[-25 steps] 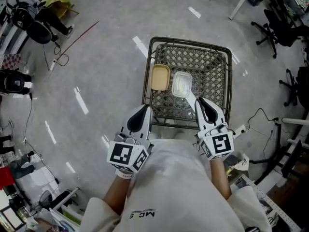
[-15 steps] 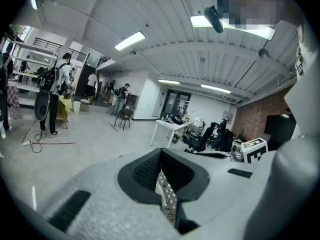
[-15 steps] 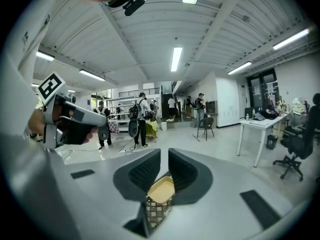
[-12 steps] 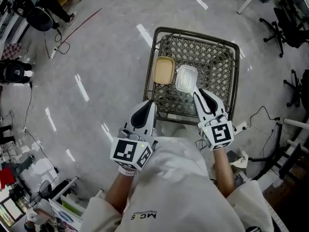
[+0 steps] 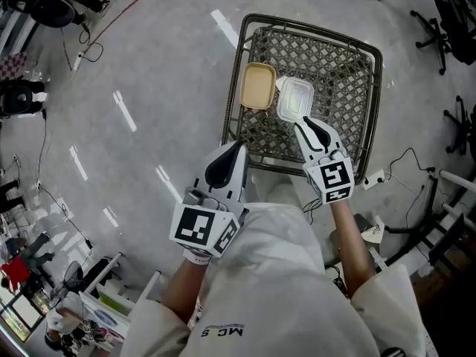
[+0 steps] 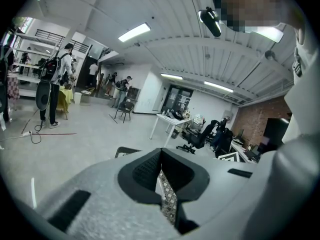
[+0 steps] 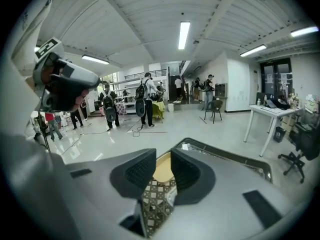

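Two claws at the wire basket's [image 5: 320, 33] near edge!
Right gripper [image 5: 306, 123], jaws slightly apart and empty, hovers by the clear box [image 5: 295, 98] beside the tan tray [image 5: 258, 85]. Left gripper [image 5: 236, 149] is closed, empty.

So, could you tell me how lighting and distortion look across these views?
Head view: sharp, with streaks of lamp glare on the glossy floor. Left gripper view: strong fisheye bending, black corners, ceiling lights blown out. Right gripper view: the same fisheye, near jaws soft.
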Available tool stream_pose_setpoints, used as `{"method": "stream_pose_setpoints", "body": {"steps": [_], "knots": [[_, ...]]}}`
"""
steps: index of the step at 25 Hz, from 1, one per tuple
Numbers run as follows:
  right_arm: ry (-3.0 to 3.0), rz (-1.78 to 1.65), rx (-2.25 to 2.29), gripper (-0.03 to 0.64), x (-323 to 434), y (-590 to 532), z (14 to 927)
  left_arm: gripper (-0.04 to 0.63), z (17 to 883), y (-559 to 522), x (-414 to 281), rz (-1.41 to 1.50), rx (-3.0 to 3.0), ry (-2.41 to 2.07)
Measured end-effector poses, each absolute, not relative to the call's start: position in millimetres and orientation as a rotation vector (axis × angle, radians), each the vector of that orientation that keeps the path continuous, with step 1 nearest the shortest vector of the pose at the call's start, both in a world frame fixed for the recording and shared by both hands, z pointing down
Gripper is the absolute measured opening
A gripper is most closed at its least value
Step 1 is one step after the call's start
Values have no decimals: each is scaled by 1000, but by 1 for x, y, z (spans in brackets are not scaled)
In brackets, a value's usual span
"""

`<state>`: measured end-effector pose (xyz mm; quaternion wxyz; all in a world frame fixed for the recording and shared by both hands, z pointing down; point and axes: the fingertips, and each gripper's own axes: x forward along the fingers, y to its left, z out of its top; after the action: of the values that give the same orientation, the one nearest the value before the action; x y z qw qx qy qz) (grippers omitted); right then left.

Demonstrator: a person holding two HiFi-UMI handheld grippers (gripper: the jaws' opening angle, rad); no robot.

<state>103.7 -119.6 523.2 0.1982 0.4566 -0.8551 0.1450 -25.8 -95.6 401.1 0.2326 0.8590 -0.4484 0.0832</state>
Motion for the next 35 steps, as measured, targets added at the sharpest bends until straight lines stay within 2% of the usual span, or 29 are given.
{"method": "stream_pose_setpoints", "body": {"steps": [15, 35], "knots": [[-2212, 377, 989, 100, 108, -129, 682, 25, 407, -94, -25, 237, 2355, -1210], [-1980, 213, 550, 106, 105, -120, 785, 25, 415, -95, -32, 284, 2332, -1223]]}}
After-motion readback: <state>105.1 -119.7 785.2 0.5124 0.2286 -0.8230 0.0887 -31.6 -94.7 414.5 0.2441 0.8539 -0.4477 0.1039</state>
